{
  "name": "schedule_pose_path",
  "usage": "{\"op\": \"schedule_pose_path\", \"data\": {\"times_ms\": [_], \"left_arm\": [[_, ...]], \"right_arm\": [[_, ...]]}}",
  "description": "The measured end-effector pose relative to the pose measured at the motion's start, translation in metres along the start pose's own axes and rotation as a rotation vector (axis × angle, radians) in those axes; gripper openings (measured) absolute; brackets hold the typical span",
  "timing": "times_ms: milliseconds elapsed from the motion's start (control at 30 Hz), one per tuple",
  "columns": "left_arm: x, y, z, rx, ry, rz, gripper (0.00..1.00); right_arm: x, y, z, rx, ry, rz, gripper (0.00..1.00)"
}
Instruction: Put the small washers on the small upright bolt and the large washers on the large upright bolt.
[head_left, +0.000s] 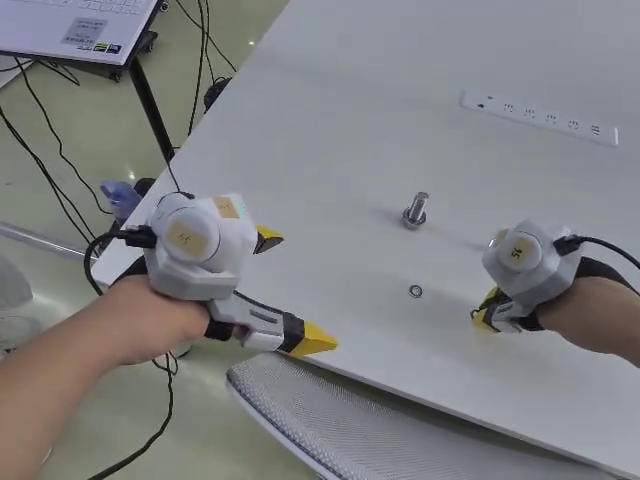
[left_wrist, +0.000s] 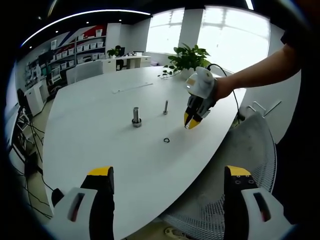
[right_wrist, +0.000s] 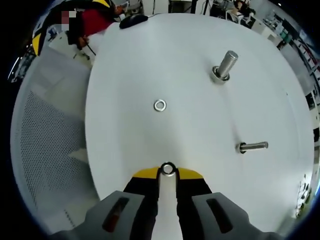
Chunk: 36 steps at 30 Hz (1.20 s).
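Two upright bolts counted: large bolt (right_wrist: 223, 65) upper right, small bolt (right_wrist: 252, 146) right. Two washers: loose washer (right_wrist: 159, 105) mid-frame on tabletop (right_wrist: 130, 60); second washer (right_wrist: 168, 167) pinched in right tool (right_wrist: 168, 173). Left tool (left_wrist: 168, 172) spread.

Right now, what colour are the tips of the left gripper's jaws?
Yellow on the left gripper; clearest in the left gripper view.

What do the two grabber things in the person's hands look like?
The left hand-held gripper and right hand-held gripper match: rounded light-grey bodies, grey-and-black jaws with yellow tips, a round yellowish label on top, and a black cable plugged into each.
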<state>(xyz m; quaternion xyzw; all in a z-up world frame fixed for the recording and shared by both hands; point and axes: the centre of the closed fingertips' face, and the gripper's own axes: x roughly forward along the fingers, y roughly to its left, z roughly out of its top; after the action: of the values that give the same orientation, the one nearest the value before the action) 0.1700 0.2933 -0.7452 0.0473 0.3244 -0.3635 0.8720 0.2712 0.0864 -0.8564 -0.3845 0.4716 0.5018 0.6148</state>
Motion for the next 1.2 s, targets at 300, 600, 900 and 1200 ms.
{"op": "schedule_pose_path", "data": {"times_ms": [300,600,900,1200], "left_arm": [[0.001,0.001,-0.002,-0.002,0.012,0.007,0.93],[0.000,0.001,-0.001,0.016,0.020,0.010,0.94],[0.000,0.000,-0.004,0.010,0.031,0.013,0.93],[0.002,0.001,0.002,0.011,0.026,0.007,0.92]], "right_arm": [[-0.021,-0.021,-0.006,0.059,-0.015,-0.027,0.13],[-0.033,-0.047,-0.008,0.103,-0.027,-0.052,0.13],[-0.048,-0.075,0.002,0.116,-0.053,-0.083,0.13],[-0.053,-0.093,0.016,0.089,-0.060,-0.103,0.13]]}}
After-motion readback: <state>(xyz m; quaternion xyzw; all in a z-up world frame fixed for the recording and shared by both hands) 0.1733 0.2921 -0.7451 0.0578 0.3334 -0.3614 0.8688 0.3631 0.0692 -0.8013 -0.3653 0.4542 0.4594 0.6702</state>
